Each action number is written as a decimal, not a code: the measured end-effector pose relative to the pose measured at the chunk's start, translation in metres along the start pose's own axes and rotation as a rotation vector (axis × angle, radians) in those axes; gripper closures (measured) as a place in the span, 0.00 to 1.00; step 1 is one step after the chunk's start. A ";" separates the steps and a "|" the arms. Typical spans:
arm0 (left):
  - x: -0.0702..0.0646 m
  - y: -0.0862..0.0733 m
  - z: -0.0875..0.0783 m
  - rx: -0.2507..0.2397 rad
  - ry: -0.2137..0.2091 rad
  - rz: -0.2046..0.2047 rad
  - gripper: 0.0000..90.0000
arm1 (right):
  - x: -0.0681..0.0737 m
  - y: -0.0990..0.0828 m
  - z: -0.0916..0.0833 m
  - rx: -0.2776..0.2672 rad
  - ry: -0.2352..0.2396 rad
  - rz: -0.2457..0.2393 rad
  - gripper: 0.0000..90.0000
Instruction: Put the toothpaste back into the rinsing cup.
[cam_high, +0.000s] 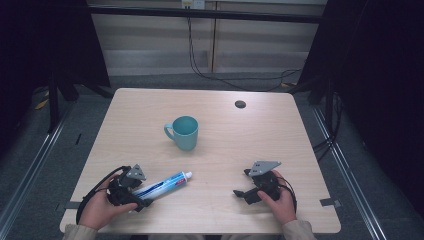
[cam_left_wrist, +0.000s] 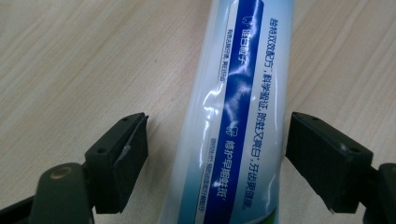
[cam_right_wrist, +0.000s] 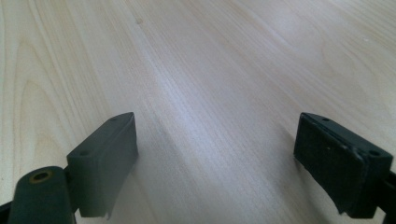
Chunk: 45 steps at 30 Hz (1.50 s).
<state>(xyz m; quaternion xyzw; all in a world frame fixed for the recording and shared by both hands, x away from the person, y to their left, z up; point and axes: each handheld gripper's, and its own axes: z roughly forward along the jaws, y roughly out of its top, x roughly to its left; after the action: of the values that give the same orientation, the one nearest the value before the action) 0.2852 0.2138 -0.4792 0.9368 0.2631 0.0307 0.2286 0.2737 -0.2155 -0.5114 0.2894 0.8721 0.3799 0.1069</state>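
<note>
A white and blue toothpaste tube (cam_high: 165, 183) lies flat on the wooden table (cam_high: 240, 145) at the front left, its cap pointing right toward the middle. My left gripper (cam_high: 142, 194) straddles the tube's tail end. In the left gripper view the tube (cam_left_wrist: 233, 116) runs between the two black jaws of my left gripper (cam_left_wrist: 217, 135); there is a clear gap on the left side and the right pad sits almost against it, so the gripper is open. My right gripper (cam_high: 241, 182) rests at the front right, and its jaws (cam_right_wrist: 215, 154) stand open over bare wood.
A teal mug (cam_high: 184, 132) stands upright near the middle of the table, handle to the left. A small dark cable hole (cam_high: 240, 104) sits at the back right. Cables hang from a wall behind the table, and dark frames stand on both sides.
</note>
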 end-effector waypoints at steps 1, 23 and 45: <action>-0.001 0.001 0.001 0.013 0.003 -0.004 0.24 | 0.000 0.000 0.000 0.000 0.000 0.000 0.14; -0.008 0.035 0.004 0.215 -0.023 0.114 0.59 | 0.000 0.000 0.000 0.000 0.000 0.000 0.14; -0.011 0.056 -0.007 0.157 -0.017 0.093 0.83 | 0.000 0.000 0.000 0.001 0.000 -0.001 0.14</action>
<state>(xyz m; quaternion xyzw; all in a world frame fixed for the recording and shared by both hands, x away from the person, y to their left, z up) 0.3016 0.1691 -0.4471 0.9633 0.2190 0.0128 0.1550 0.2738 -0.2156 -0.5114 0.2889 0.8723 0.3796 0.1071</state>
